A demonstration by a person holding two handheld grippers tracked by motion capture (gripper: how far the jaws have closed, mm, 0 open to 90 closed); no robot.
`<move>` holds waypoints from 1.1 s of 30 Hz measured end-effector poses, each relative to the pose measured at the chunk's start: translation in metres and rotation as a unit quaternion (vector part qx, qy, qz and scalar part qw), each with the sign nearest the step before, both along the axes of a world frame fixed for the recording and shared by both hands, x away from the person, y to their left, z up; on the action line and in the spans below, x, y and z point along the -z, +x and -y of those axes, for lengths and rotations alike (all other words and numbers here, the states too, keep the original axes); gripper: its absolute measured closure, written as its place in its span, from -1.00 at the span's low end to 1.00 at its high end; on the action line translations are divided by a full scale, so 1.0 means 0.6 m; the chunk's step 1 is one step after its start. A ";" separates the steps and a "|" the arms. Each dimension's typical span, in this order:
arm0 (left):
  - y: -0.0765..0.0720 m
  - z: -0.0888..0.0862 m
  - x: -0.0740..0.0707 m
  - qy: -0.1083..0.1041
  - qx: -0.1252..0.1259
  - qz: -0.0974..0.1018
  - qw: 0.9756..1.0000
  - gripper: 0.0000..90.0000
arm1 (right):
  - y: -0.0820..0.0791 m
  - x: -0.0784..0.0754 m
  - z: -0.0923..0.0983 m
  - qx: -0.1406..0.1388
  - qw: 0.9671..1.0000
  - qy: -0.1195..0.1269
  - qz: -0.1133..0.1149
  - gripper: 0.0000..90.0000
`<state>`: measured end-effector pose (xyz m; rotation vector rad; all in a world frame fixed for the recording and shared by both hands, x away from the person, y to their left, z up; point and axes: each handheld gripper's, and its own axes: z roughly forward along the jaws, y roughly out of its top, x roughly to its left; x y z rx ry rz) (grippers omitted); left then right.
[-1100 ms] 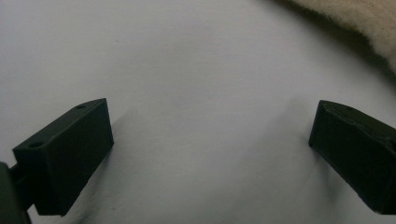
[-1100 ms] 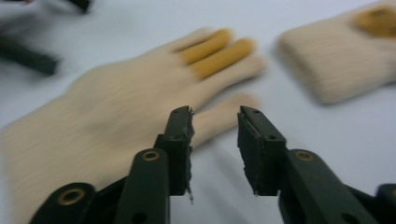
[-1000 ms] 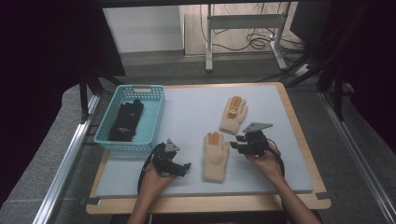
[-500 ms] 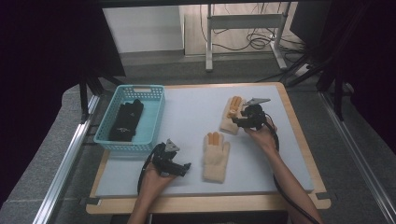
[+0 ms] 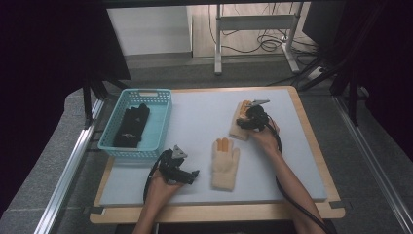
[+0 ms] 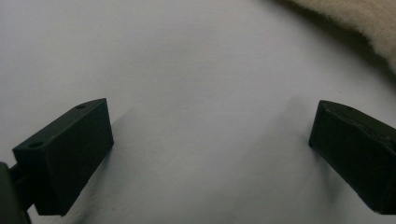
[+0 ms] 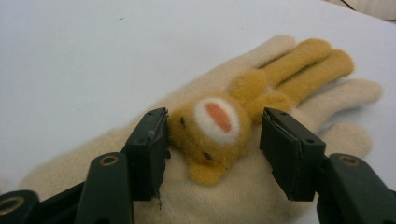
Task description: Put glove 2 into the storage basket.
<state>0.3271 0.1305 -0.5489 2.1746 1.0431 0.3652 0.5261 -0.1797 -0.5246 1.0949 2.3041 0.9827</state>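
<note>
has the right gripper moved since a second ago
Yes. The right gripper has gone from beside the near glove toward the table's far edge, and is now over the far glove, its jaws astride the bear face.

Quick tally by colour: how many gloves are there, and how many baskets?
Cream gloves: 2, far one under the right gripper, near one mid-table
Black gloves: 1, in the basket
Blue baskets: 1
Total: 4

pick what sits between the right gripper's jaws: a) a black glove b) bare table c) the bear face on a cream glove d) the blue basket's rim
c: in the right gripper view the right gripper has its jaws on either side of the orange bear face sewn on the cream glove.
</note>
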 end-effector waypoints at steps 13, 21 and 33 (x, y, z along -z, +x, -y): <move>0.000 0.000 0.000 0.000 0.000 0.000 1.000 -1.00 | -0.016 -0.033 0.013 0.004 1.000 0.024 0.006 0.36; 0.000 0.000 0.000 0.000 0.000 0.000 1.000 -1.00 | -0.051 -0.075 0.031 -0.023 0.999 0.048 0.013 0.36; 0.000 0.000 0.000 0.000 -0.001 0.000 1.000 -1.00 | -0.140 -0.136 0.031 -0.087 0.994 0.062 0.024 0.36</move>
